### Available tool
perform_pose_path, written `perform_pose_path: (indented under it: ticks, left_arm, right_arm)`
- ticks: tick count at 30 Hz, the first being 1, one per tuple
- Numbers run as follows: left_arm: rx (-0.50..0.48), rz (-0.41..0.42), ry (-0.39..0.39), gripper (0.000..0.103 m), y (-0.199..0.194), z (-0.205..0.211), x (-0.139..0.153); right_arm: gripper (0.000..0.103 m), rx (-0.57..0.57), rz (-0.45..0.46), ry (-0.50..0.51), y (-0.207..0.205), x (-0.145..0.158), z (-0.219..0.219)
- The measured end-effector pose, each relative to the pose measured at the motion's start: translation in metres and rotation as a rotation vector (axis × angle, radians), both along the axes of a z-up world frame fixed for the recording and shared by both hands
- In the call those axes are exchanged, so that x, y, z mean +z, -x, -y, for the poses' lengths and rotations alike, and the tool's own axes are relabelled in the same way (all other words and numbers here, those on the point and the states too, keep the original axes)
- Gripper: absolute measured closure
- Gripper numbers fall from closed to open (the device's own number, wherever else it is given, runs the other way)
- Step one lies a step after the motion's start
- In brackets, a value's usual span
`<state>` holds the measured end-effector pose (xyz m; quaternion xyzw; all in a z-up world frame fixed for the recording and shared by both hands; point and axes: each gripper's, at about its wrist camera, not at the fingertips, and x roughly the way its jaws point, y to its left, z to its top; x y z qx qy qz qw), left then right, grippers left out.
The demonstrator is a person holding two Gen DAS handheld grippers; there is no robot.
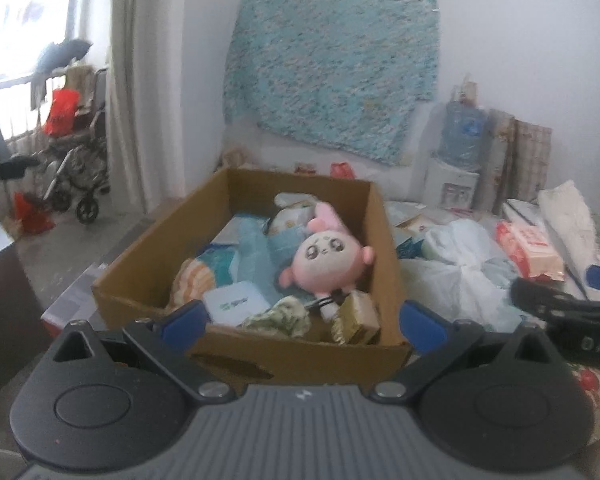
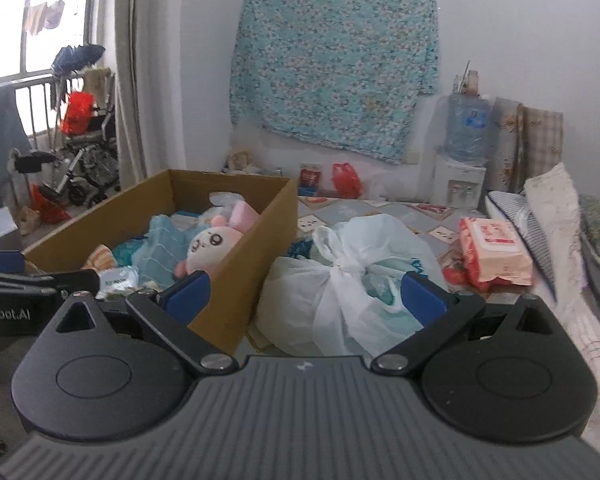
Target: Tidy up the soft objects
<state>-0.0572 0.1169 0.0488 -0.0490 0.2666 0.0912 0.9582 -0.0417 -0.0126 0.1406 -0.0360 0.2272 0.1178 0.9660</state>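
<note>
A cardboard box stands on the bed and holds a pink plush toy, light blue cloth, an orange striped soft item and small packs. My left gripper is open, just short of the box's near wall, with nothing between its fingers. My right gripper is also open and empty, hovering before a knotted white plastic bag that lies to the right of the box. The right gripper's body shows at the edge of the left wrist view.
A pink wet-wipes pack lies right of the bag, with folded bedding beyond it. A water dispenser stands at the wall under a hanging blue cloth. A wheelchair is by the window at left.
</note>
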Motion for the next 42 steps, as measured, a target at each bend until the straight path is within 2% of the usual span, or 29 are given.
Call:
perform_pose_path:
  ticks: [4,7,13,22,28,42]
  left_arm:
    - [0.028,-0.048,0.002,0.000,-0.003,-0.005,-0.009]
    - [0.046,-0.062,0.013,0.000,-0.002,-0.011,-0.013]
    - [0.077,-0.065,0.014,0.000,0.003,-0.019,-0.014]
    - [0.101,-0.114,-0.022,0.000,-0.002,-0.023,-0.018]
    - [0.104,-0.133,0.002,0.000,-0.003,-0.030,-0.021]
    - [0.117,-0.159,-0.006,0.000,-0.005,-0.031,-0.026]
  right_arm:
    - [0.001,-0.030,0.026,0.032,0.002,-0.004,-0.003]
    - [0.001,-0.020,0.013,0.015,0.000,-0.006,-0.004]
    - [0.001,0.049,-0.135,-0.068,-0.013,-0.013,-0.018]
    - [0.001,0.081,-0.262,-0.026,-0.029,-0.039,-0.047]
    - [0.001,0.087,-0.285,-0.024,-0.036,-0.044,-0.053]
    - [0.001,0.072,-0.322,-0.035,-0.045,-0.049,-0.050]
